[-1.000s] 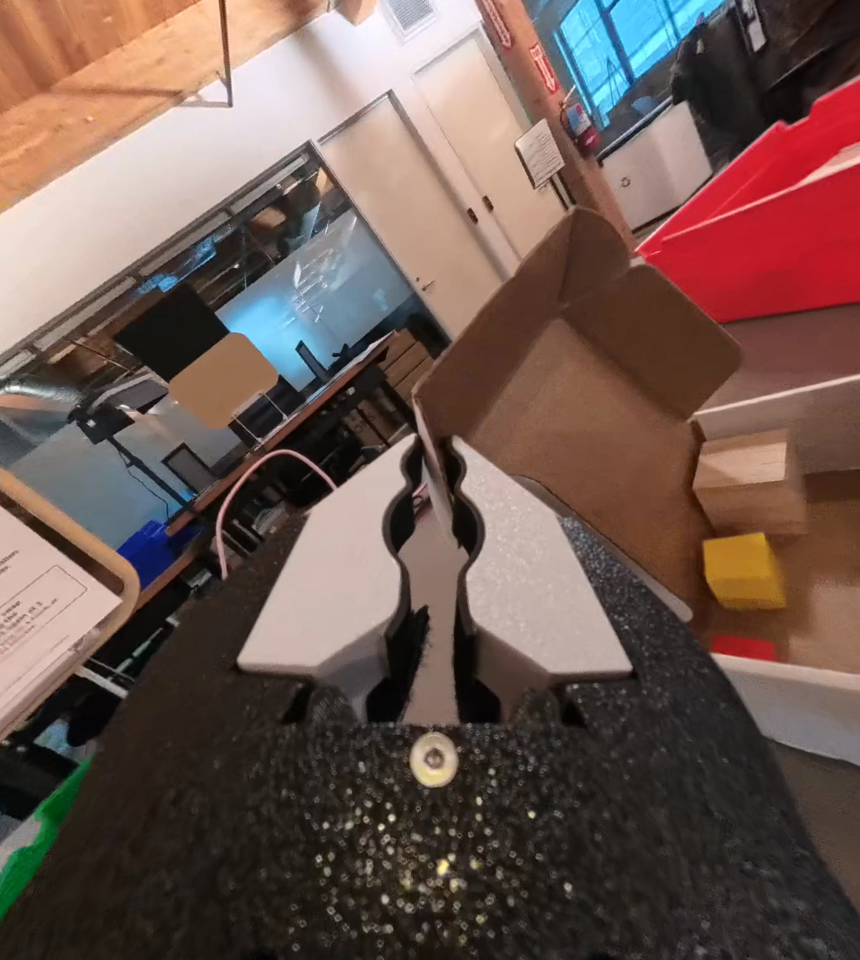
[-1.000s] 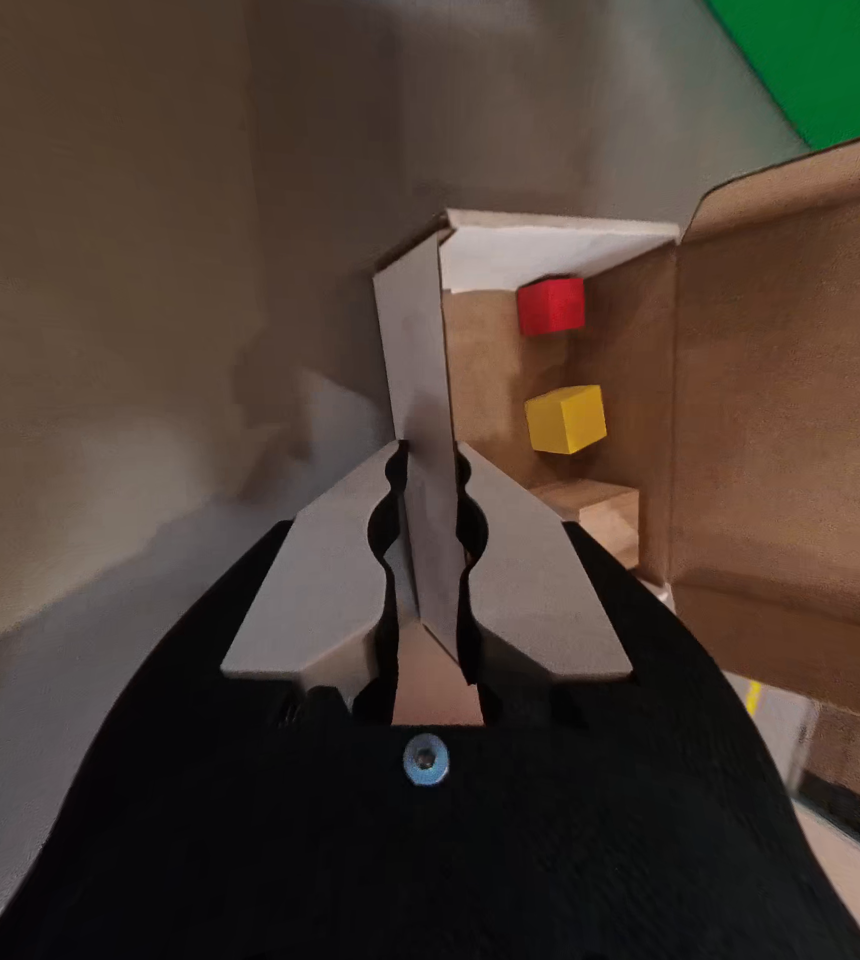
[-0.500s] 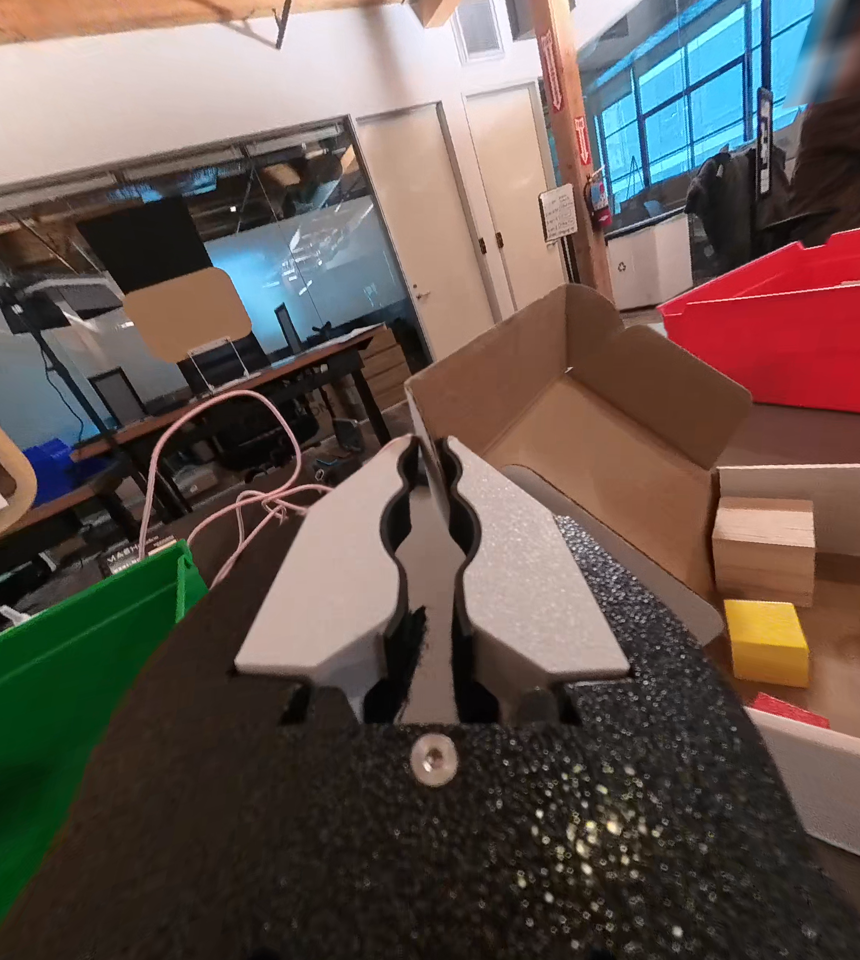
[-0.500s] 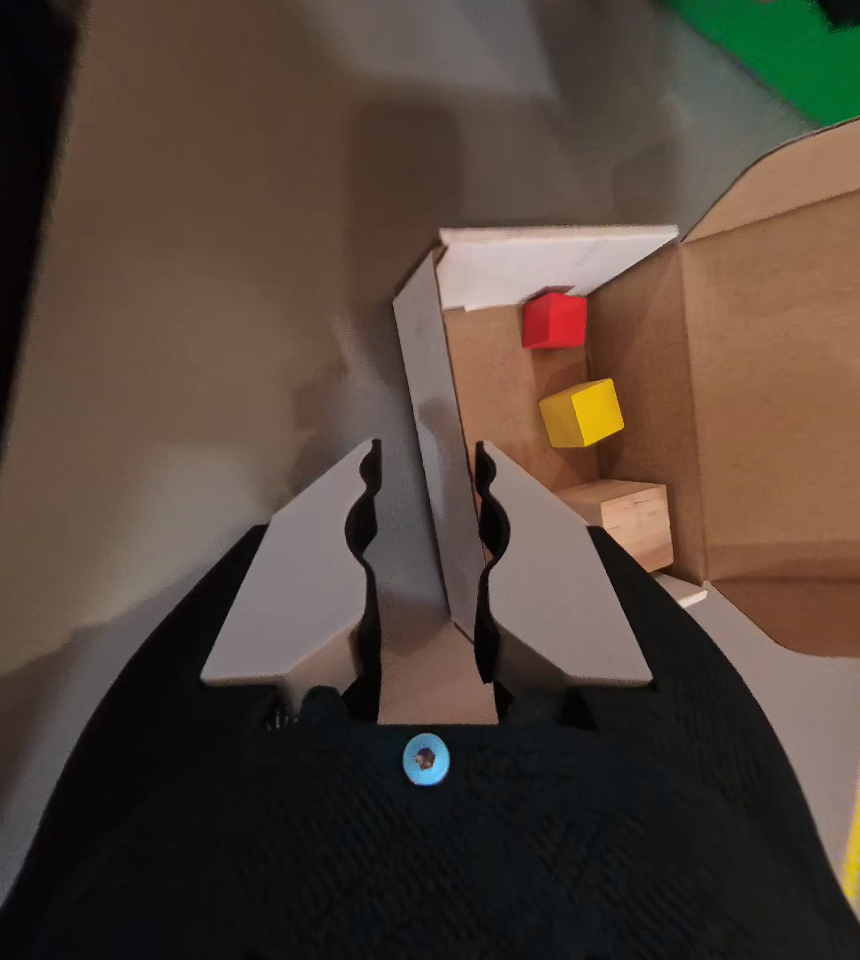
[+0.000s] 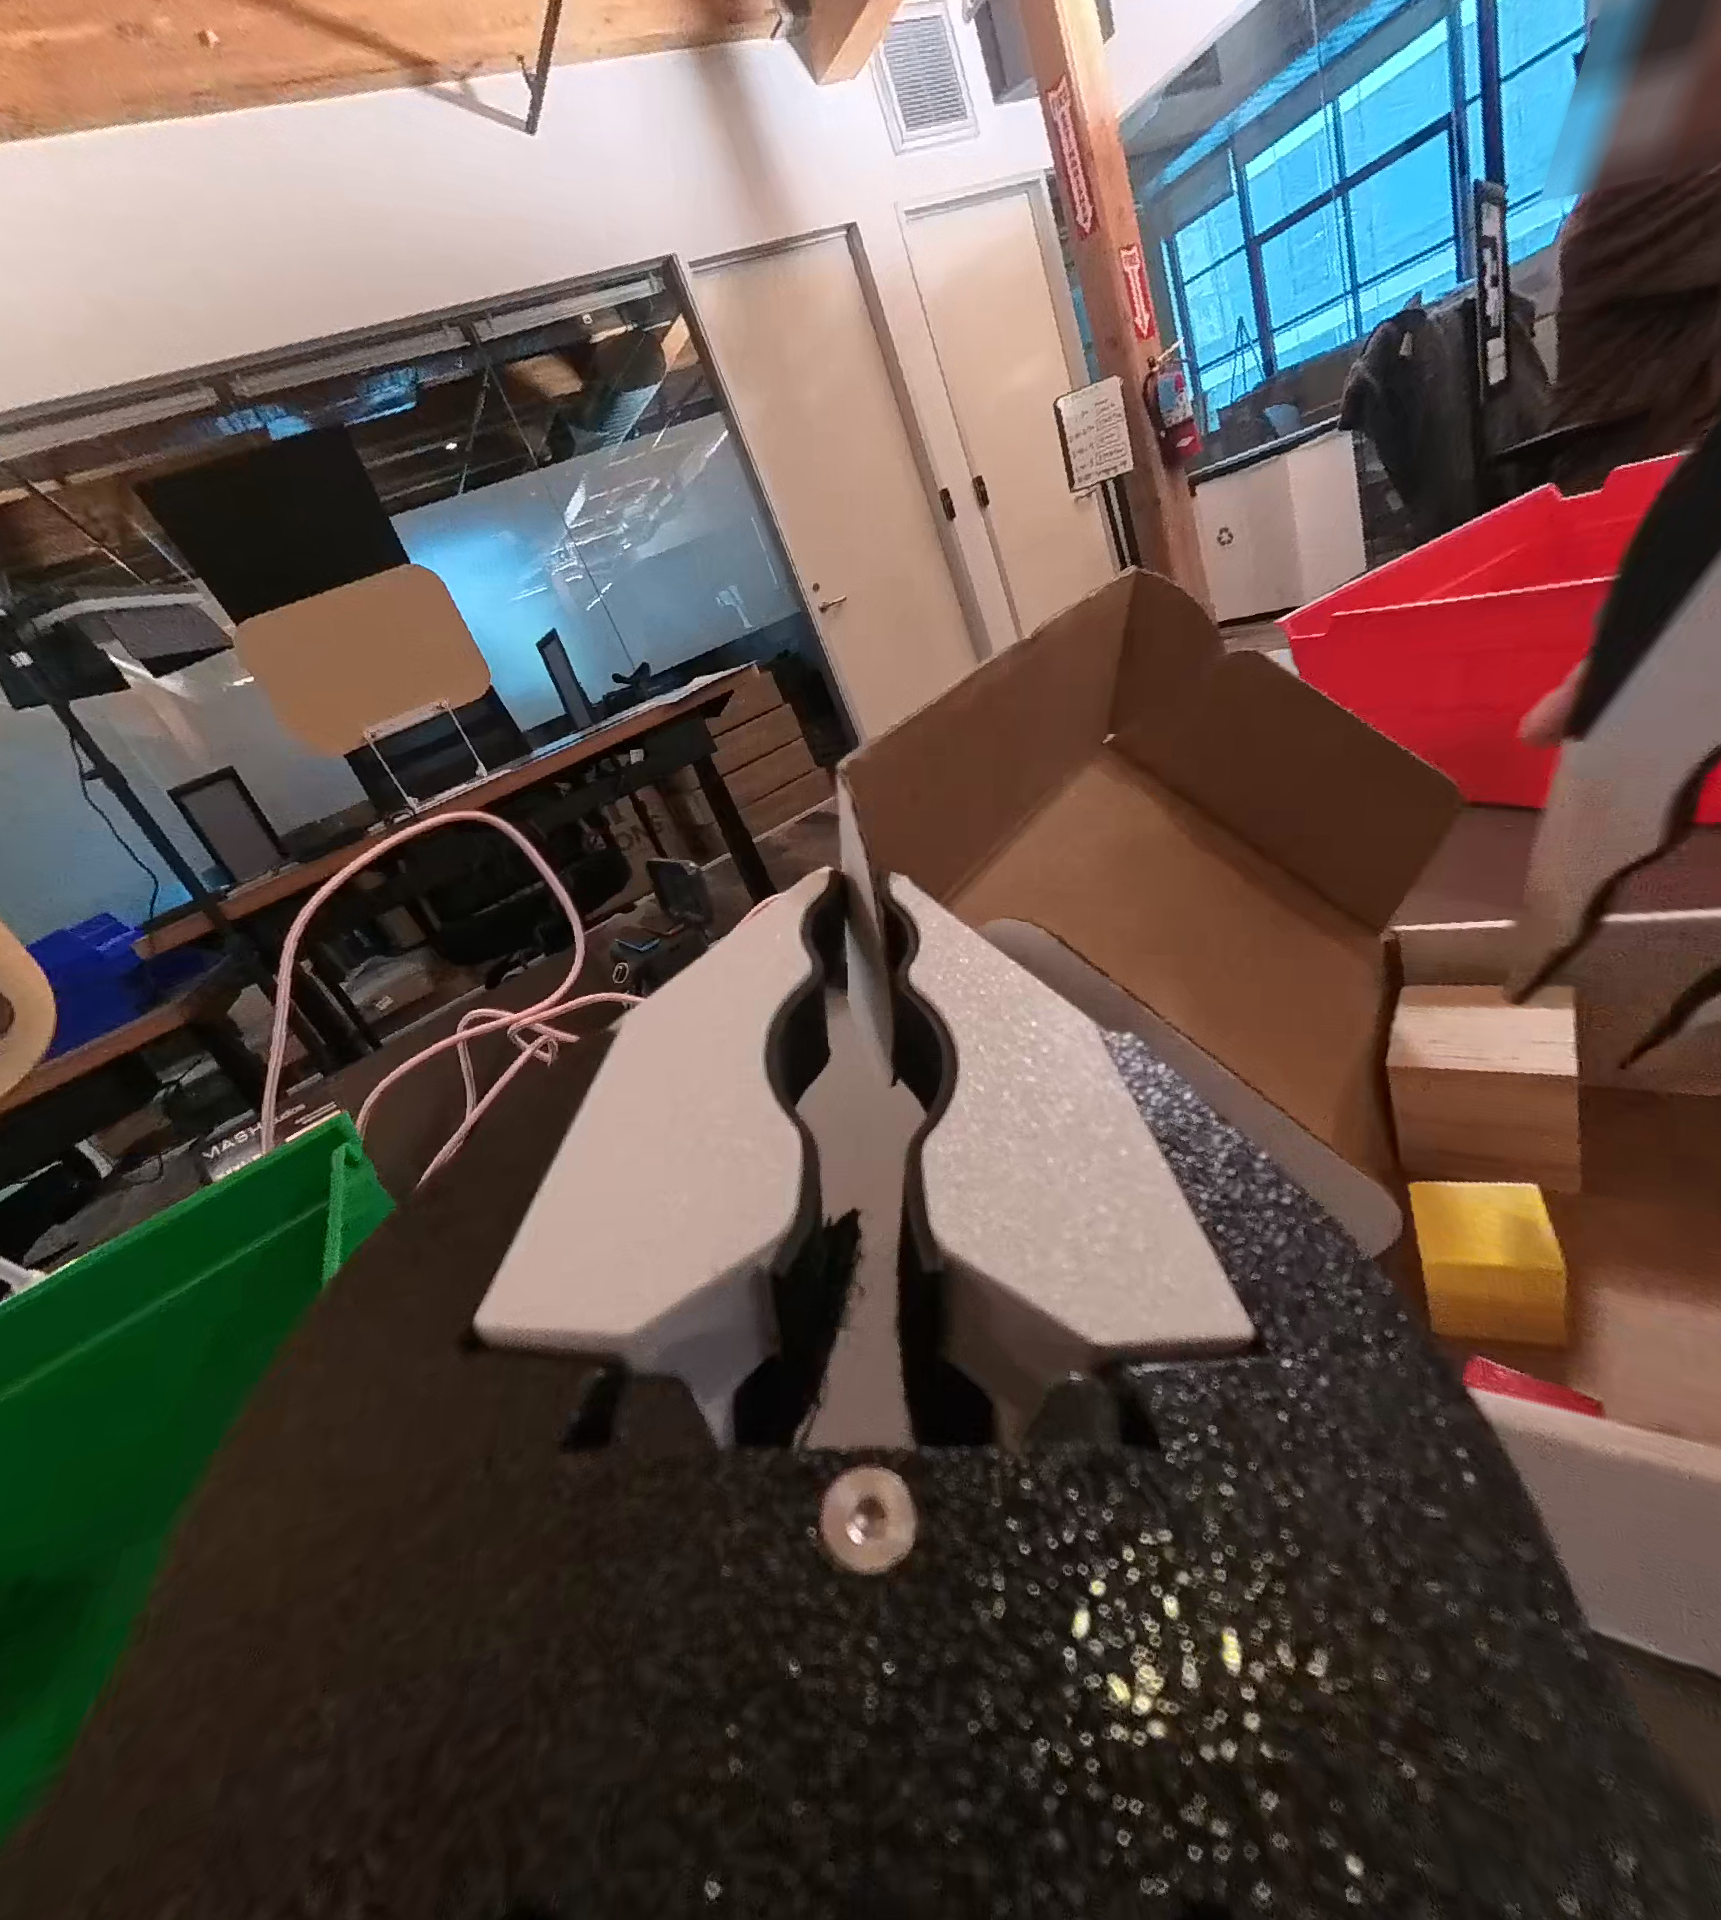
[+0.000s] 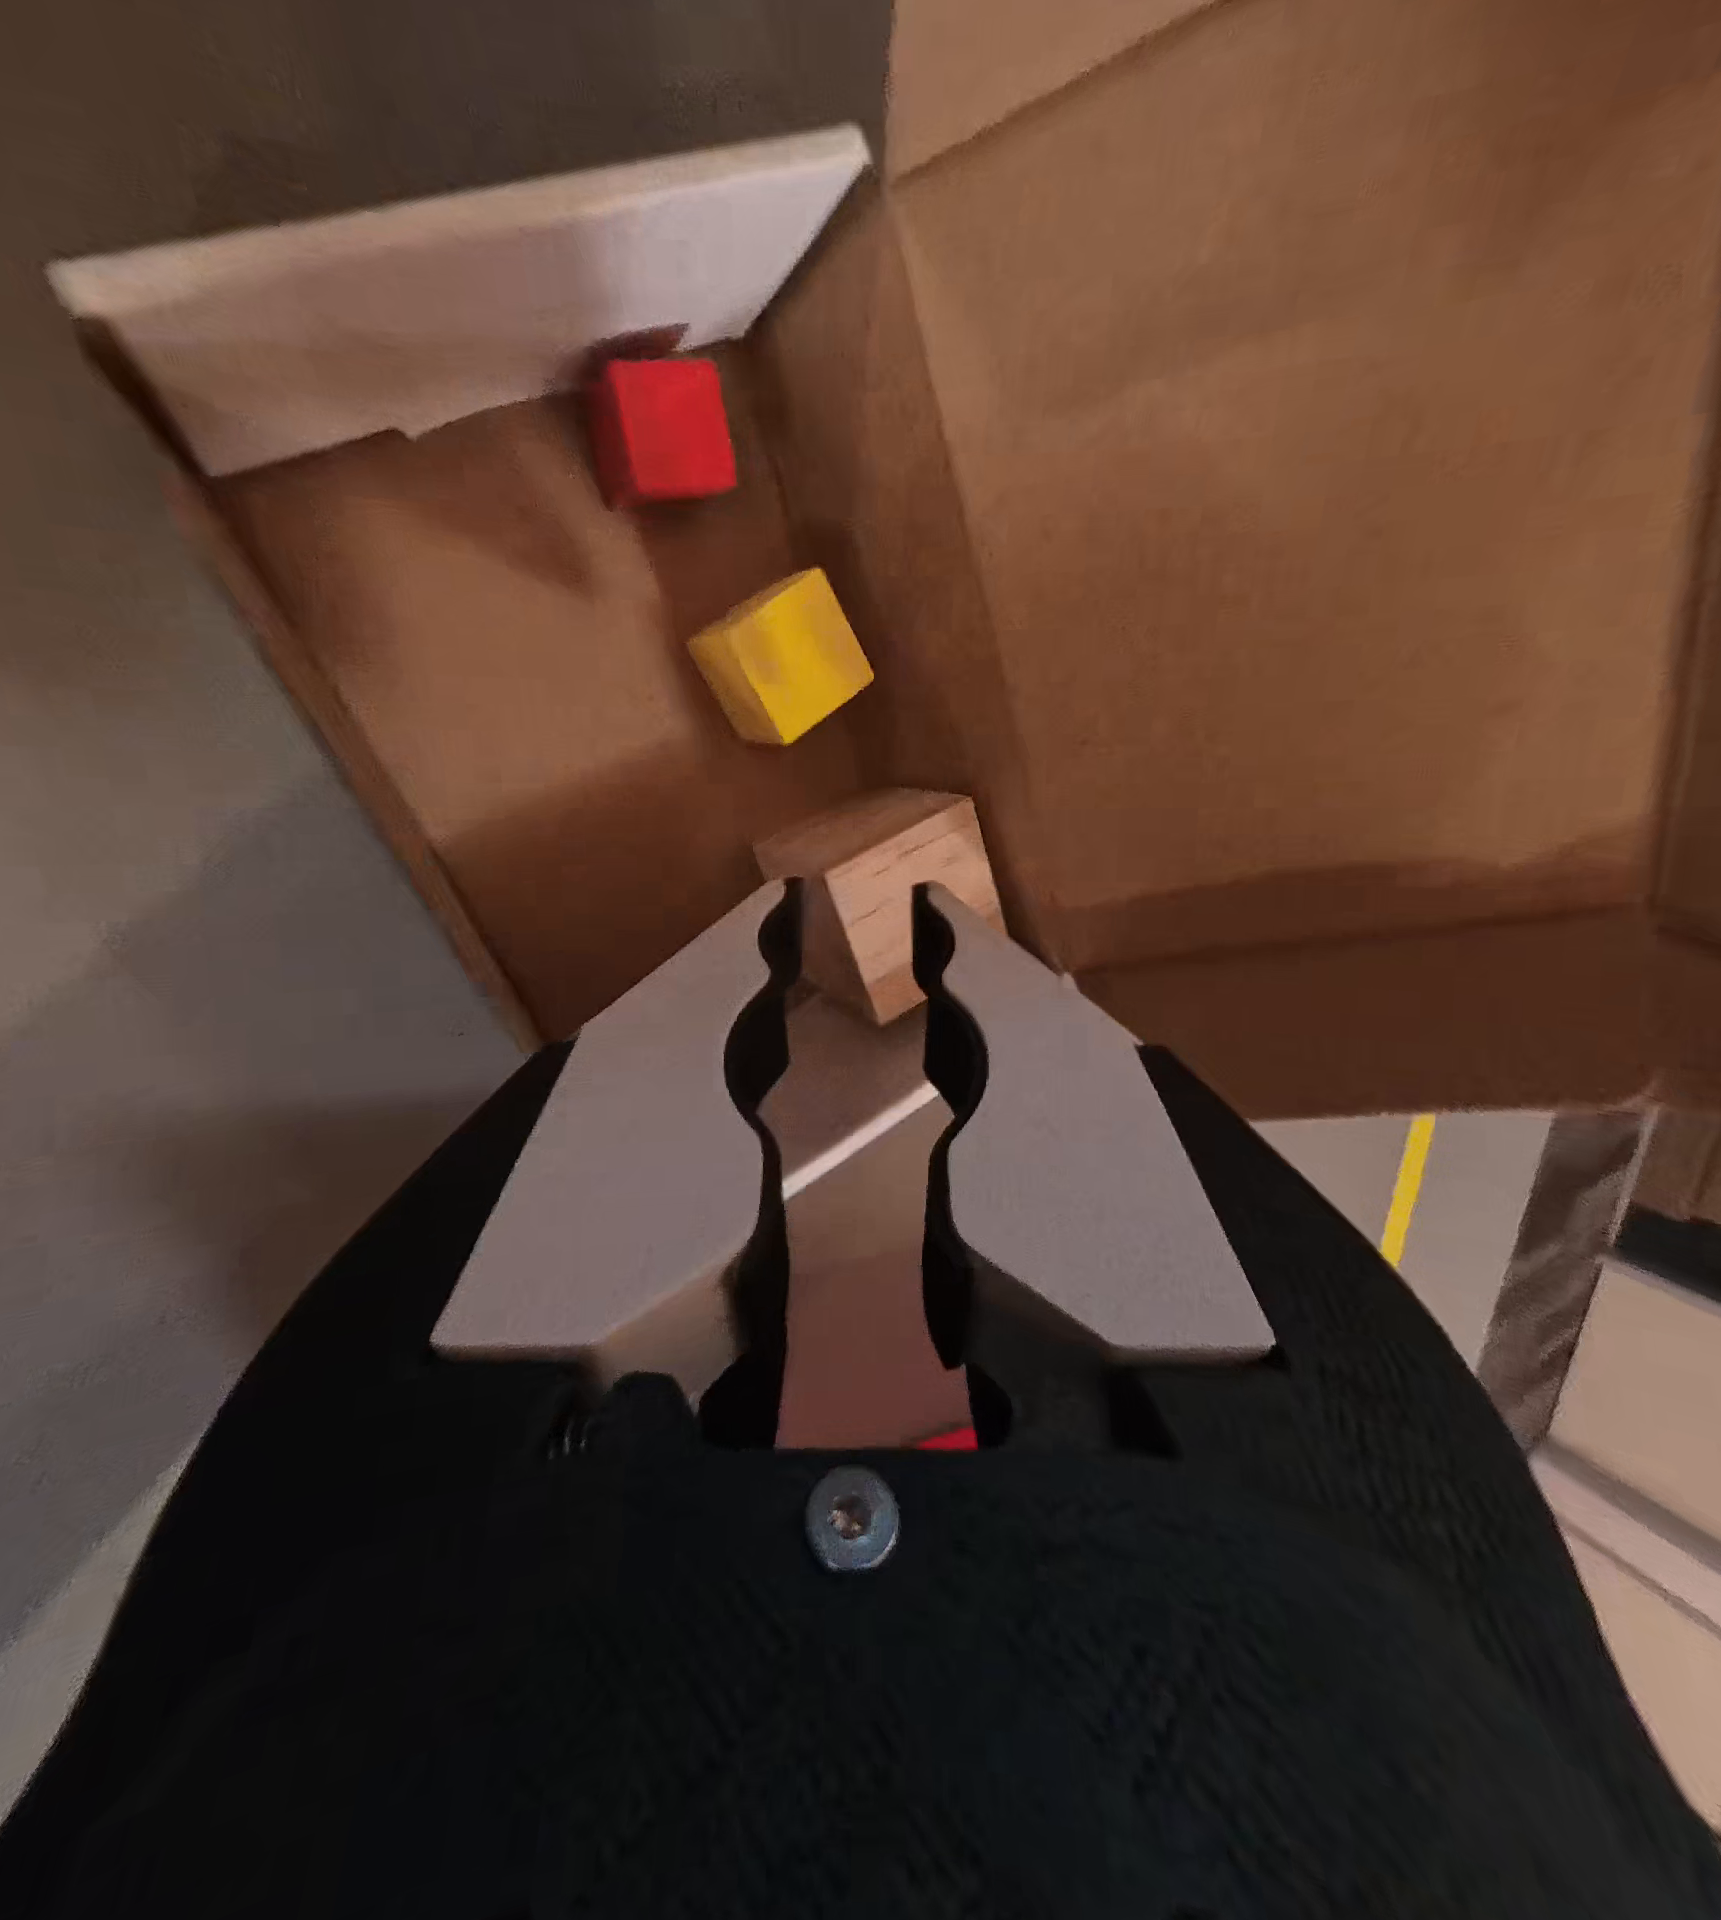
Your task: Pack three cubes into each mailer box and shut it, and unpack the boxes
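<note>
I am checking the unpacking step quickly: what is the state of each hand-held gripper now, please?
Left hand-held gripper: closed on the side flap of the mailer box.
Right hand-held gripper: open, holding nothing, above the wooden cube.

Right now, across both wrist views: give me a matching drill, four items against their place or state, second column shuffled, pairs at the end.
Items:
1. red cube
2. yellow cube
3. wooden cube
4. left tongs

Place or state:
A. middle of the cube row in the mailer box
B. just ahead of the open right tongs
C. clamped on the box's side flap
D. against the white end wall of the box

Pairs: 1-D, 2-A, 3-B, 4-C
</note>
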Available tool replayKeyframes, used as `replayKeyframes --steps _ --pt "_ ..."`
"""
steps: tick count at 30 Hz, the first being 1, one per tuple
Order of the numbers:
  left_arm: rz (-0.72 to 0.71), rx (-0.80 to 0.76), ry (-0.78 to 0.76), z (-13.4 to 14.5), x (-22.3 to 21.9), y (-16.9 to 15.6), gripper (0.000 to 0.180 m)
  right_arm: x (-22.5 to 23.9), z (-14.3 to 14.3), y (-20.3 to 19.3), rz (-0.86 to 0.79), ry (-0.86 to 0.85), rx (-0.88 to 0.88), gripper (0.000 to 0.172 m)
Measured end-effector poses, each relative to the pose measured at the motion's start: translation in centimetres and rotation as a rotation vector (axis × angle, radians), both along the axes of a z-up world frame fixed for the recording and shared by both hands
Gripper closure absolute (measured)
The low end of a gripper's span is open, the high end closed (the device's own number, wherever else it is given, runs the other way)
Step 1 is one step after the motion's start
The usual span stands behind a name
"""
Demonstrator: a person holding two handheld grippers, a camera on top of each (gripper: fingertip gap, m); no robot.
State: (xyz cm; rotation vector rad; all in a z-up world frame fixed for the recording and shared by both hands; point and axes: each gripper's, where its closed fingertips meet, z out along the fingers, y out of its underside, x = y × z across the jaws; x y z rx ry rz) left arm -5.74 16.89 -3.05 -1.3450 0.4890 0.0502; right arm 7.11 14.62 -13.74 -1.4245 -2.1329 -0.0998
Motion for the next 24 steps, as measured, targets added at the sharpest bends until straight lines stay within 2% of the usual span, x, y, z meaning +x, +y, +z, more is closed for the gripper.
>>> replayKeyframes --steps 1,6,10,11,12,14,17,19,24 --pt "-0.005 0.001 0.006 0.0 0.2 -0.1 0.177 0.1 -0.2 0.4 -0.021 -0.033 -0.008 0.150" --pt "0.000 0.020 0.046 0.2 0.6 -0.3 0.178 0.9 -1.6 0.4 -0.060 -0.179 -0.064 0.145" --pt "-0.001 0.018 0.041 0.1 0.5 -0.3 0.178 1.2 -1.6 -0.6 -0.043 -0.237 -0.095 0.137" --pt "-0.001 0.018 0.042 0.1 0.5 -0.3 0.178 1.4 -1.5 -1.6 -0.023 -0.251 -0.150 0.147" --pt "-0.001 0.017 0.044 0.1 0.5 -0.3 0.178 1.3 -1.3 -2.5 -0.003 -0.248 -0.211 0.149" --pt "-0.002 0.019 0.045 0.2 0.5 -0.3 0.178 0.7 -0.5 -1.2 -0.012 -0.219 -0.130 0.144" --pt "-0.003 0.023 0.054 0.2 0.6 -0.4 0.178 0.9 -0.6 1.3 0.007 -0.293 0.029 0.115" --pt "-0.004 0.026 0.059 0.2 0.6 -0.4 0.178 1.1 -1.5 1.8 0.036 -0.354 0.036 0.109" --pt "-0.005 0.028 0.075 0.2 0.8 -0.4 0.178 1.0 -2.4 2.3 0.078 -0.421 -0.015 0.113"
